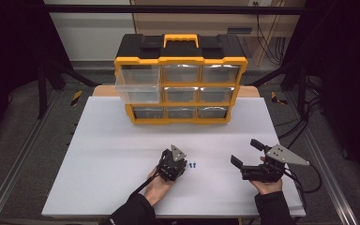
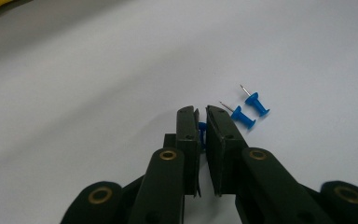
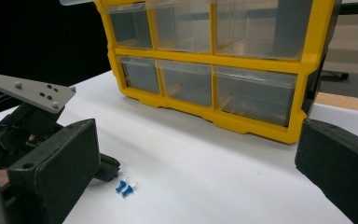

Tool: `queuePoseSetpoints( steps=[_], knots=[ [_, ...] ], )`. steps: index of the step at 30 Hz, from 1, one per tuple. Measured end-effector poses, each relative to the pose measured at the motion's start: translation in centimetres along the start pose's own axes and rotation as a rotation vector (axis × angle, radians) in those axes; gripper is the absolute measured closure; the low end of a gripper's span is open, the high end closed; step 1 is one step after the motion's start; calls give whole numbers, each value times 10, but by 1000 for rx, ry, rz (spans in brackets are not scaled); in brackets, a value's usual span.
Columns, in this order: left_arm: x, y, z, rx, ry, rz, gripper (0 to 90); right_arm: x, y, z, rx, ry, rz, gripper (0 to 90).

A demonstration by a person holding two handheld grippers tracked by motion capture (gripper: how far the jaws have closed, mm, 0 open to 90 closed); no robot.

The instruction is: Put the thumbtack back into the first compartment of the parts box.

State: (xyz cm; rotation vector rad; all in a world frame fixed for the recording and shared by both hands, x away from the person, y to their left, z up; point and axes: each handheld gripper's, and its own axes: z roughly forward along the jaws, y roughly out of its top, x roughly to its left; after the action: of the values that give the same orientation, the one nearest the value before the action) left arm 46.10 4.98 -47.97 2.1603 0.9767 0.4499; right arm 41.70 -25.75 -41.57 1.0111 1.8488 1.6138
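Observation:
Three blue pushpins are on the white table. One pushpin (image 2: 202,132) sits between the jaws of my left gripper (image 2: 201,113), which is shut on it with the tips down at the table surface. Two loose pushpins (image 2: 258,105) (image 2: 242,117) lie just right of the tips; they also appear in the high view (image 1: 193,165) and the right gripper view (image 3: 125,186). In the high view my left gripper (image 1: 184,165) is at the table's front centre. My right gripper (image 1: 247,152) hovers to the right, jaws wide open (image 3: 196,140) and holding nothing.
A yellow and black drawer organiser (image 1: 180,77) stands at the back of the table (image 1: 98,140), with its top-left clear drawer (image 1: 138,86) pulled out. In the right gripper view, the left gripper (image 3: 114,172) is at the left.

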Motion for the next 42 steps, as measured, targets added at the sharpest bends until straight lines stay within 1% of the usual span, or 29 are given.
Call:
queuePoseSetpoints(
  steps=[2, 3, 4, 13, 14, 15, 16, 17, 18, 19, 20, 21, 22, 23, 24, 27, 29, 31, 32, 35, 37, 42],
  knots=[
    [1, 0, -1, 10, -6, 9, 836, 0, 0, 0, 0, 3, -2, 4],
    [2, 0, -1, 8, -8, 11, 838, 0, 0, 0, 0, -1, -1, 4],
    [1, 0, 0, 1, -11, 3, 840, 0, 0, 0, -2, 1, 0, 4],
    [4, 0, -1, -1, -44, 17, 845, 1, -1, 2, 3, 3, -10, 4],
    [4, 1, -3, 7, -49, 21, 846, 1, -1, 2, 5, 3, -9, 5],
    [4, 0, -3, -5, -54, 16, 845, 1, -1, 2, 4, -1, -4, 4],
    [5, 1, -6, 6, -63, 19, 846, 1, -1, 2, 6, -5, -1, 5],
    [5, 1, -6, -6, -62, 11, 846, 1, -1, 2, 4, 1, -6, 5],
    [6, 2, -8, 4, -61, 24, 846, 1, -1, 2, 7, 1, -5, 5],
    [7, 1, -9, -2, -60, 25, 846, 1, -1, 2, 6, 4, -8, 4],
    [9, 2, -11, 9, -68, 27, 846, 1, -1, 2, 7, 6, -10, 5],
    [9, 2, -13, 7, -65, 27, 846, 1, -1, 2, 8, 4, -6, 5],
    [10, 2, -13, -10, -65, 19, 846, 1, -1, 2, 10, 3, -7, 5],
    [11, 3, -16, -4, -68, 27, 847, 1, -1, 2, 9, 1, -7, 5],
    [12, 3, -19, -9, -75, 20, 846, 1, -1, 2, 8, 4, -10, 5],
    [16, 4, -26, -19, -83, 22, 846, 1, -1, 2, 12, 1, -4, 5],
    [18, 5, -31, -40, -88, 6, 846, 1, -2, 2, 11, 1, -10, 5],
    [20, 5, -36, -48, -96, 3, 846, 1, -2, 2, 11, 2, -9, 5],
    [21, 6, -40, -51, -92, 7, 846, 1, -2, 2, 10, 2, -9, 5],
    [25, 7, -49, -70, -98, 10, 846, 1, -2, 2, 8, 3, -6, 5],
    [27, 7, -55, -74, -95, 23, 846, 1, -2, 2, 9, 2, -8, 5],
    [33, 9, -66, -85, -102, 17, 846, 2, -2, 3, 8, 2, -8, 4]
  ],
)
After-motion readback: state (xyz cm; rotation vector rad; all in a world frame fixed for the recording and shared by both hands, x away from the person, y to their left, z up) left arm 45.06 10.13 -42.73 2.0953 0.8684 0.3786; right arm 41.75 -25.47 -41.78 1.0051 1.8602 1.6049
